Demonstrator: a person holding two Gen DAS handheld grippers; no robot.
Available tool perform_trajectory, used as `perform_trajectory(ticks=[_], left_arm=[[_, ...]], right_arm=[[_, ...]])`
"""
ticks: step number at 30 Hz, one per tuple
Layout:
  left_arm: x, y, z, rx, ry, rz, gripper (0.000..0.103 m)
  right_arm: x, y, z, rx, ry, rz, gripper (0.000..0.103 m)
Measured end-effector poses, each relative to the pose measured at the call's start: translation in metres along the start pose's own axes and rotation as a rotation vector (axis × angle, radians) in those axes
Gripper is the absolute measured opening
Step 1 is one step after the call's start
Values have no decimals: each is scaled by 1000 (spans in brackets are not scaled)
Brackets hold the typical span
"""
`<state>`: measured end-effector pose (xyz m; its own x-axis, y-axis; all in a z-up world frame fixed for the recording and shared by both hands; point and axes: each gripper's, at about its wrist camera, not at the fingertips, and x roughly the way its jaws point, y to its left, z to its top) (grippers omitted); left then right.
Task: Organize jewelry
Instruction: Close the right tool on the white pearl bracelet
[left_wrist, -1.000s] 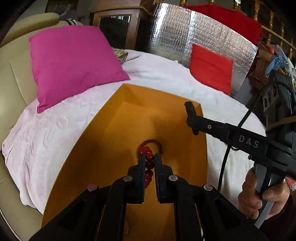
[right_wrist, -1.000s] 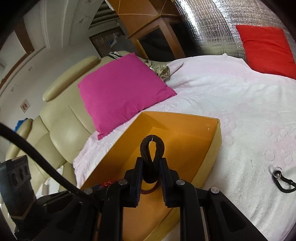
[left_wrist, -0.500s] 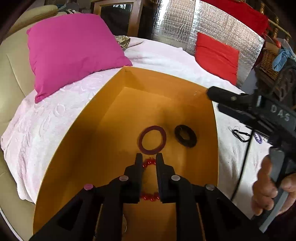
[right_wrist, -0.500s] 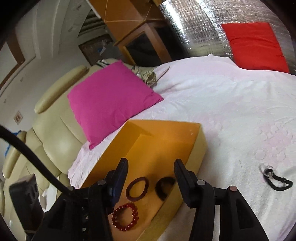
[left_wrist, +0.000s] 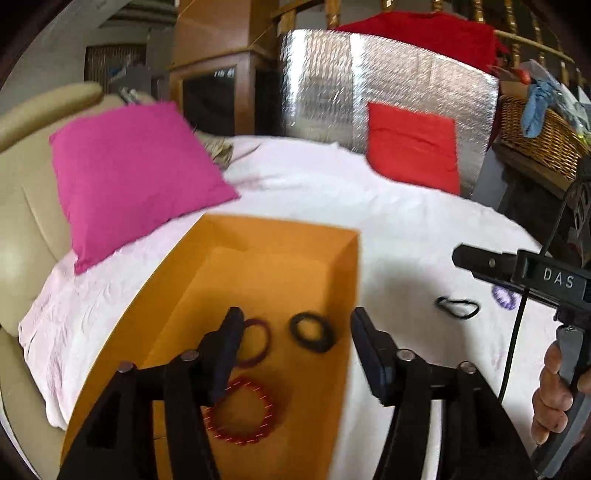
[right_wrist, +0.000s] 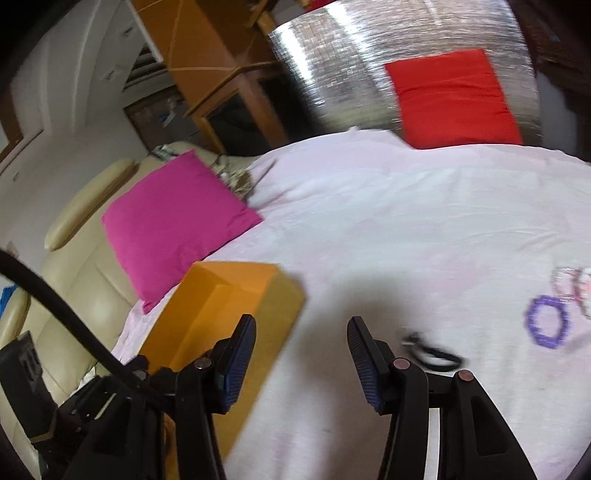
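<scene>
Nearest in the left wrist view, lying on the floor of the orange box (left_wrist: 166, 306): a red bead bracelet (left_wrist: 240, 413), partly behind the left finger of the left tool (left_wrist: 295, 332). Just beyond it, a dark maroon ring bracelet (left_wrist: 258, 341), and beside that to the right, apart from it, a black band (left_wrist: 312, 331). All three flat inside the single open compartment; none touching a wall.

Left tool hanging above the box with jaws just opened to a middling width, nothing between them, no pad touching any piece. Right tool (right_wrist: 301, 332) likewise parted about halfway and empty, its left finger over the box's near corner, its right finger over bare white bedspread (right_wrist: 388, 229). In the left view, seen from the side with a hand (left_wrist: 554, 395) on its grip.

Right of the box, on the bedspread: a thin black loop (right_wrist: 434, 354) just beyond the right tool's right finger, and farther right a purple bead bracelet (right_wrist: 548, 321), with a pale blurred piece beside it, too smeared to identify.

Beyond the box's far rim, open bedspread. Pink cushion (left_wrist: 133, 173) at far left, close to the box's far left corner; red cushion (left_wrist: 412, 146) against a silver foil panel (left_wrist: 332, 81) at the far edge.
</scene>
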<state>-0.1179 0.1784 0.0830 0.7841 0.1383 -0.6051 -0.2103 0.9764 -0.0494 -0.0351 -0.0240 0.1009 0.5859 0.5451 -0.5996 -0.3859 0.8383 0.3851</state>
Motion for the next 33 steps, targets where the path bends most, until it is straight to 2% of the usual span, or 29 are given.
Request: perform_trajectory(ticks=[3, 7, 18, 21, 26, 28, 33], left_arm=[[-5, -24, 2, 39, -37, -22, 66], [-3, -53, 1, 91, -47, -48, 67], [10, -129, -4, 182, 6, -146, 70], [15, -151, -10, 216, 35, -166, 71], [19, -180, -21, 302, 64, -179, 71], [21, -187, -25, 334, 71, -179, 71], [26, -189, -32, 392, 90, -172, 71]], right_arm=[[-18, -23, 3, 22, -14, -35, 55], [-44, -53, 5, 40, -39, -88, 55], [-113, -156, 4, 197, -113, -212, 55], [-122, -184, 1, 239, -104, -242, 55], [-120, -231, -3, 335, -94, -280, 34], [-115, -242, -5, 353, -109, -303, 34], [-85, -258, 0, 366, -71, -361, 33]])
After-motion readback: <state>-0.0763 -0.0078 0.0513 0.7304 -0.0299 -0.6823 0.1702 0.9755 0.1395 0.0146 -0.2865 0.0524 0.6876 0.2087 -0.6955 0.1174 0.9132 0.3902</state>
